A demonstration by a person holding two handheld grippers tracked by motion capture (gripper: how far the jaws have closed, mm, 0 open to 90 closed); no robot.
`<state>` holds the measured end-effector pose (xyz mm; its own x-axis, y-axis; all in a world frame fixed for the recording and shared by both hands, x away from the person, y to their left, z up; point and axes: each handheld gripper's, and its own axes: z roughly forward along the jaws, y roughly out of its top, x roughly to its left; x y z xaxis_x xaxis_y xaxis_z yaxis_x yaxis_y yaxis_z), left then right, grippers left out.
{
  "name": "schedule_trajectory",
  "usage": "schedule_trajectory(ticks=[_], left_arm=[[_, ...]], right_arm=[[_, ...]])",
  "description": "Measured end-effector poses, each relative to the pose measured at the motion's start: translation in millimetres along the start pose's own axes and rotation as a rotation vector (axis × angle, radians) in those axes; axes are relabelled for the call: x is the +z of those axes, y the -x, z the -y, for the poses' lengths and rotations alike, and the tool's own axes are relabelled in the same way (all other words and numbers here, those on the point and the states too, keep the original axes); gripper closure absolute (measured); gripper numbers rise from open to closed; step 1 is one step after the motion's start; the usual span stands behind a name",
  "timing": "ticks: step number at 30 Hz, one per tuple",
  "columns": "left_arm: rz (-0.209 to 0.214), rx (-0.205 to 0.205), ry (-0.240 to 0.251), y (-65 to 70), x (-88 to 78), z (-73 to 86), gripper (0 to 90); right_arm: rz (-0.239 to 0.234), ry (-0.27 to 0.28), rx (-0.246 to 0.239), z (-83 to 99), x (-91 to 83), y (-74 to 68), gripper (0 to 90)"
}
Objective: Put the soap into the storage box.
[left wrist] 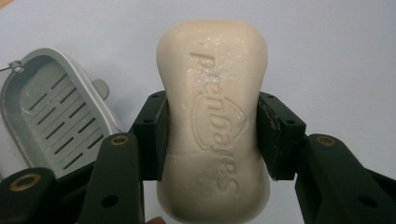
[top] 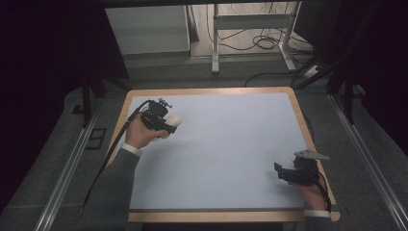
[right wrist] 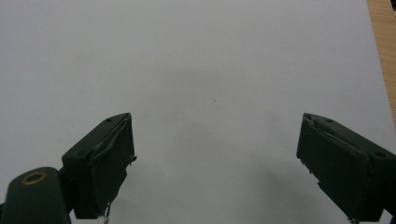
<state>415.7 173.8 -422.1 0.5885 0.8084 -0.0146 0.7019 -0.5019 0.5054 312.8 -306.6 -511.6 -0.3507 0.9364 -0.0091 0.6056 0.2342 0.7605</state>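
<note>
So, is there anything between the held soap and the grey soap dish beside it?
Nothing visible. The left gripper clamps the soap bar by its sides, and the grey soap dish lies open and empty beside it, with bare table surface around them.

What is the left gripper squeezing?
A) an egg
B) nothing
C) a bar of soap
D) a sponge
C: the left gripper has both black jaws pressed against the sides of a cream soap with letters stamped in it, and a grey soap dish lies beside it.
</note>
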Motion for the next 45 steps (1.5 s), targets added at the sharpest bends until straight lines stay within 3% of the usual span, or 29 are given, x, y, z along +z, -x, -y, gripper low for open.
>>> schedule_trajectory(ticks=[26, 35, 45], left_arm=[[-0.027, -0.068, 0.008, -30.3, -11.5, -2.8, 49.8], [-0.054, -0.094, 0.001, -41.8, -7.9, -3.2, 49.8], [-0.049, -0.123, -0.01, -50.6, -2.0, -4.3, 49.7]], right_arm=[[0.003, -0.001, 0.001, 0.1, -0.1, 0.4, 11.1], [0.004, -0.003, 0.003, 0.5, 0.1, 0.9, 11.1], [0.003, -0.002, 0.0, 0.4, 0.7, 0.1, 11.1]])
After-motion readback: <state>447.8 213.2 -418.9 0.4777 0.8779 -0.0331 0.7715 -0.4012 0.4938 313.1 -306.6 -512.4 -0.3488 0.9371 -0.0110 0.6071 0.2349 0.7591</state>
